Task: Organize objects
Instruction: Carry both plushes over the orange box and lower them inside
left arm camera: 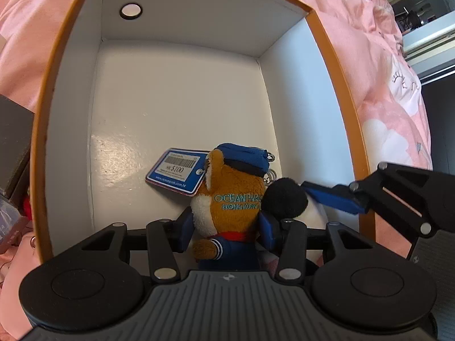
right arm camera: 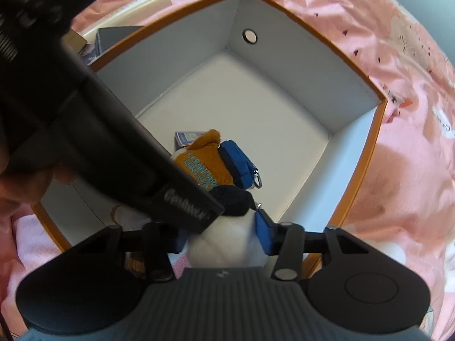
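Between the two blue pads of the left gripper (left arm camera: 226,224) sits the brown plush toy (left arm camera: 230,199), clamped at the torso; the toy wears a blue cap and a blue sailor outfit, and teal stitching across its back reads "OCEAN PARK HONG KONG". A blue price tag (left arm camera: 175,170) hangs from the toy's head and lies against the white floor of the box. The right gripper (right arm camera: 224,236) is closed on the black-and-white plush toy (right arm camera: 230,241), its blue pads pressing the white body on both sides, with the black ear just above. Both toys touch one another and are held inside the orange-rimmed box (left arm camera: 330,45), near its lower right corner as the left wrist view shows it. A metal key ring (right arm camera: 257,180) at the blue cap rests against the box floor. A round eyelet (left arm camera: 130,10) is set in the far wall. Pink printed bedding (right arm camera: 398,170) surrounds the box, and dark boxes (left arm camera: 11,139) lie beside its left wall.
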`<control>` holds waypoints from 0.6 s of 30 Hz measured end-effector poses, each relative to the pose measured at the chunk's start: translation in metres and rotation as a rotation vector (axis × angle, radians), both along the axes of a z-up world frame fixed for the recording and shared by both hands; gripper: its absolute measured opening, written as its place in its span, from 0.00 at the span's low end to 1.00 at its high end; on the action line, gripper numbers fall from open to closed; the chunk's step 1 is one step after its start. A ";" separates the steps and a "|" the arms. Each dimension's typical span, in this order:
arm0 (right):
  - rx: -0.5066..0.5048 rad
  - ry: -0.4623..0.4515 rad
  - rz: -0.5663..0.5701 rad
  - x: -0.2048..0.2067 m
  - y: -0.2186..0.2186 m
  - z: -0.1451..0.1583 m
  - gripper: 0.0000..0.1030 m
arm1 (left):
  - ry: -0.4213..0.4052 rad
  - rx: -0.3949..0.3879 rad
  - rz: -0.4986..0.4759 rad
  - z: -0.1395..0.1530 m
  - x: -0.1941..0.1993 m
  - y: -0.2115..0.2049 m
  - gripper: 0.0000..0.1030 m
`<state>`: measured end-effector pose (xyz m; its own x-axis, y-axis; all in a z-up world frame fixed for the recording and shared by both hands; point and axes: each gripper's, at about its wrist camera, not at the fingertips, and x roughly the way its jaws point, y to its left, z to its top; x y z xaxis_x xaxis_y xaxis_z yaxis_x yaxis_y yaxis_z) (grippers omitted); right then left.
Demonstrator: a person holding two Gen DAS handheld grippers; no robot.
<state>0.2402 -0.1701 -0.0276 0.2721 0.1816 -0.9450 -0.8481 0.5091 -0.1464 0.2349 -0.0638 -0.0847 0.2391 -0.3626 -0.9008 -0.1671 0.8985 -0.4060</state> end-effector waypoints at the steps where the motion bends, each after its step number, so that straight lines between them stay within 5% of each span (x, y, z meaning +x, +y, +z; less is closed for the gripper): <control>1: -0.002 -0.017 0.006 -0.002 -0.001 0.001 0.37 | -0.012 0.003 0.003 0.003 0.000 0.001 0.52; 12: 0.197 -0.005 0.022 -0.007 -0.036 0.023 0.33 | -0.070 0.091 -0.015 0.015 -0.006 -0.006 0.52; 18: 0.079 -0.013 0.085 -0.008 -0.040 0.014 0.33 | -0.037 0.068 -0.012 0.003 -0.010 -0.011 0.52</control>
